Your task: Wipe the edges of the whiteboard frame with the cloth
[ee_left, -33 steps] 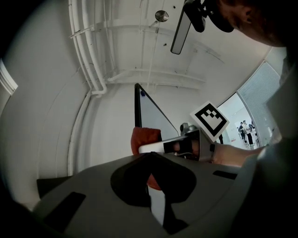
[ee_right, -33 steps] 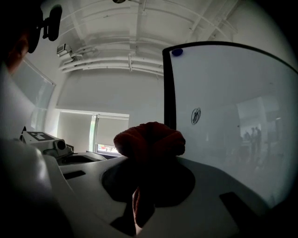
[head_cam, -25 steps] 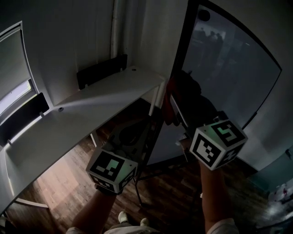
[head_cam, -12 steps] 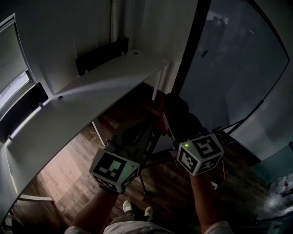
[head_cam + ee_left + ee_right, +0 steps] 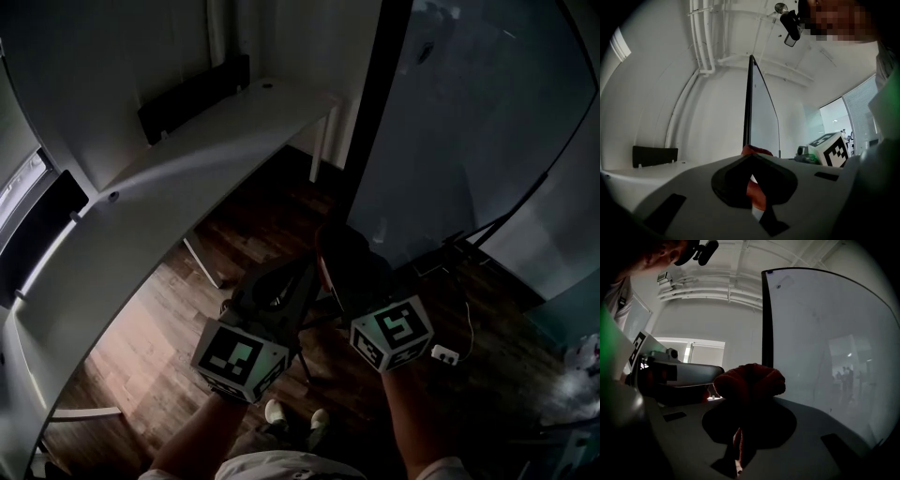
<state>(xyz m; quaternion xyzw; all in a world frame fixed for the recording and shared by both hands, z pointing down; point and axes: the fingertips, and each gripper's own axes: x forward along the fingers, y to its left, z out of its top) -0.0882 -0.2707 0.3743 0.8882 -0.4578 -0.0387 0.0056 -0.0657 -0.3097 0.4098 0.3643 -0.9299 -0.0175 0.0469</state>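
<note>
The room is dim: a dark wood floor (image 5: 159, 337), pale walls, and a long white desk (image 5: 187, 178) curving along the left with black panels (image 5: 192, 94) standing at its back edge. The head view loses most detail in shadow. The whiteboard (image 5: 469, 122) stands upright on the right, cut off at the top and right of that view, its black frame (image 5: 372, 112) running down toward the grippers, where the lower end disappears behind them. The red cloth (image 5: 750, 380) sits bunched against the frame's left edge, low down, and covers the tips of the right gripper (image 5: 740, 404). That gripper's jaws are clamped on it, with a strand of it trailing down through the slit between them. The left gripper (image 5: 751, 158) points at the same edge from the desk side, just beside the cloth. Its jaws are drawn in to a narrow slit with red cloth and a pale strip showing inside, and it seems to pinch a fold, though this is hard to make out. A cable and a small white plug (image 5: 444, 353) lie on the floor near the board's foot.
</note>
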